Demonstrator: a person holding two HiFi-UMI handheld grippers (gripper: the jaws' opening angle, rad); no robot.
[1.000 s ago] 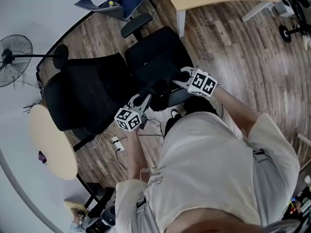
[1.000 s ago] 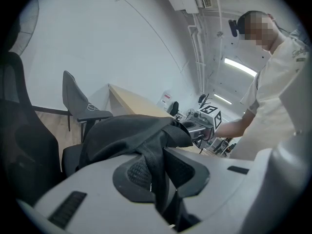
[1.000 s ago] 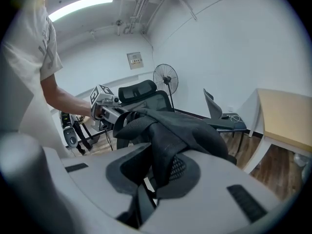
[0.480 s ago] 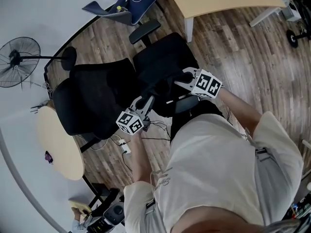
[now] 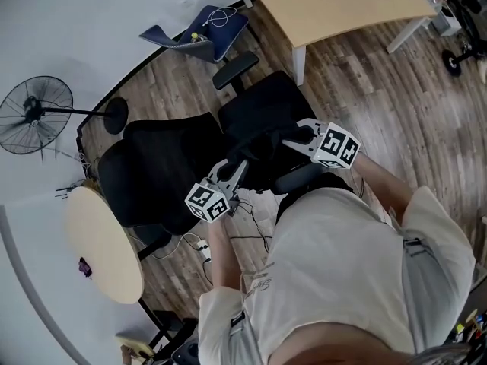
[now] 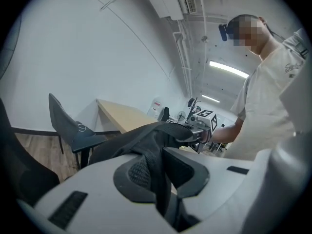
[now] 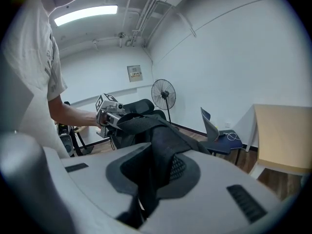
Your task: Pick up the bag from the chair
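Note:
A black bag (image 5: 262,149) hangs stretched between my two grippers over the seat of a black office chair (image 5: 259,106). In the head view my left gripper (image 5: 230,173) holds the bag's near-left end and my right gripper (image 5: 299,137) its right end. The left gripper view shows my left gripper (image 6: 158,179) shut on a black strap (image 6: 155,152), with the bag (image 6: 139,136) running off to the right gripper (image 6: 202,126). My right gripper (image 7: 153,172), in its own view, is shut on black bag fabric (image 7: 163,145); beyond it is the left gripper (image 7: 109,112).
The chair's backrest (image 5: 156,175) lies left of the grippers. A standing fan (image 5: 34,109), a round pale table (image 5: 103,242), a blue chair (image 5: 204,29) and a wooden desk (image 5: 342,2) surround the spot. Cables and a power strip (image 5: 202,245) lie on the floor.
Both grippers stay shut on the bag. The view has shifted, so the chair and grippers sit a little lower and further right in the head view. The right gripper has drawn slightly nearer the person.

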